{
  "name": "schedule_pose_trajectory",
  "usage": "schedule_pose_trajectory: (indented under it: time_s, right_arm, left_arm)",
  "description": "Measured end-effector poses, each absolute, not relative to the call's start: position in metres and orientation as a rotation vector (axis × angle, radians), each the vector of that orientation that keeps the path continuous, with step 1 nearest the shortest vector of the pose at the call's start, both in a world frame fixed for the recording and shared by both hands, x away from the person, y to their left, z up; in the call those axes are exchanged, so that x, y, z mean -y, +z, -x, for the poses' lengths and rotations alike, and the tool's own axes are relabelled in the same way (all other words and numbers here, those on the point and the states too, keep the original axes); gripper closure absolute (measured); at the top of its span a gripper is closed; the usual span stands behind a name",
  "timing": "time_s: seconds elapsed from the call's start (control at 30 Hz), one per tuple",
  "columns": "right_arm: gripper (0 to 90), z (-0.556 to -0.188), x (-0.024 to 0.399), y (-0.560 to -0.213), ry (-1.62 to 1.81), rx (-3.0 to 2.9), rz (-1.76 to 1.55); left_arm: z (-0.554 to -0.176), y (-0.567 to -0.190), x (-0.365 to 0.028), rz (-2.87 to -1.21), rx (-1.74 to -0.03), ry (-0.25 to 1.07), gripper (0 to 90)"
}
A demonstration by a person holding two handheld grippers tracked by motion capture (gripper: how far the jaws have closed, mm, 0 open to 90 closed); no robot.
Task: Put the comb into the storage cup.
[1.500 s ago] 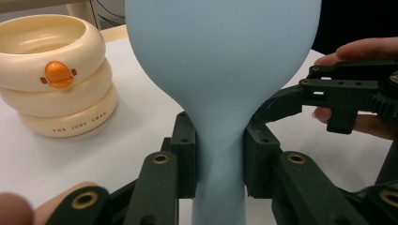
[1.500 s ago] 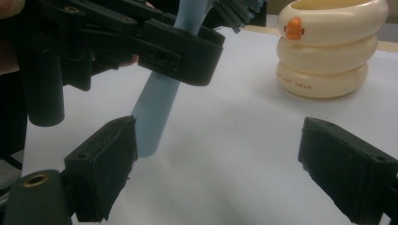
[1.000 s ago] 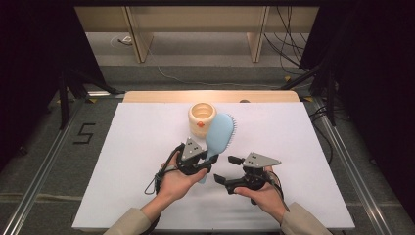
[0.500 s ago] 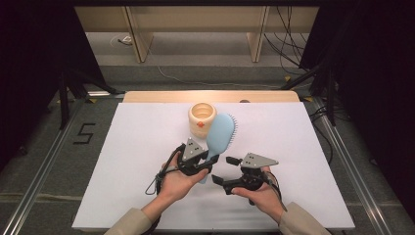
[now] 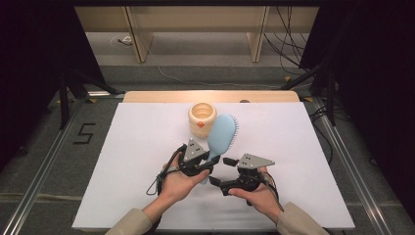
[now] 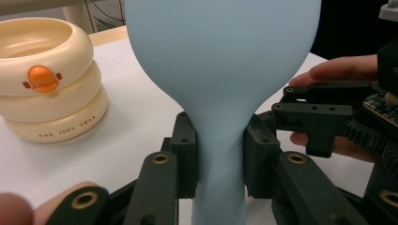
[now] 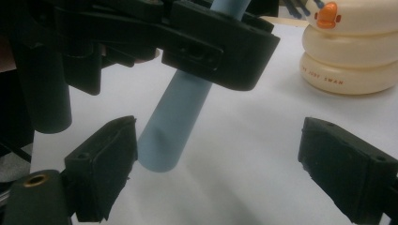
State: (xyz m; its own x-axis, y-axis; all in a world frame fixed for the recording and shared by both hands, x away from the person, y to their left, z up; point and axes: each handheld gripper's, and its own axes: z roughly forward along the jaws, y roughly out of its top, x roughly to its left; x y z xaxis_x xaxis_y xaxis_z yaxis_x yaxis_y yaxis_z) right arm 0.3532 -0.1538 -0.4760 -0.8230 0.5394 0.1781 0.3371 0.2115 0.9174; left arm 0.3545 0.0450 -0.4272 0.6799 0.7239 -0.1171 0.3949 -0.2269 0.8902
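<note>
With the left gripper (image 6: 219, 159) clamping the brush (image 5: 221, 134) beside the cup (image 5: 202, 117), the open right gripper (image 7: 218, 159) should close squarely on the handle end.

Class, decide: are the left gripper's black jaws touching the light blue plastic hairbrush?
Touching. The left gripper view shows the left gripper with both pads pressed against the hairbrush at its narrow neck.

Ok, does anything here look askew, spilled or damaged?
Nothing stands out. The left gripper clamps the neck of the light blue plastic hairbrush, its head beside the cream ringed duck cup, which stands upright. The right gripper is open near the handle end.
</note>
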Motion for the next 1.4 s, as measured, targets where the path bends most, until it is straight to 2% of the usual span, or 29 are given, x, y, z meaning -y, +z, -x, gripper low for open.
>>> schedule_pose_trajectory:
  time_s: [1.4]
  right_arm:
    - [13.1, -0.355, 0.136, -0.484, 1.652, -2.349, -0.839]
  left_arm:
    - [-0.35, -0.428, -0.035, -1.859, -0.861, 0.374, 69.5]
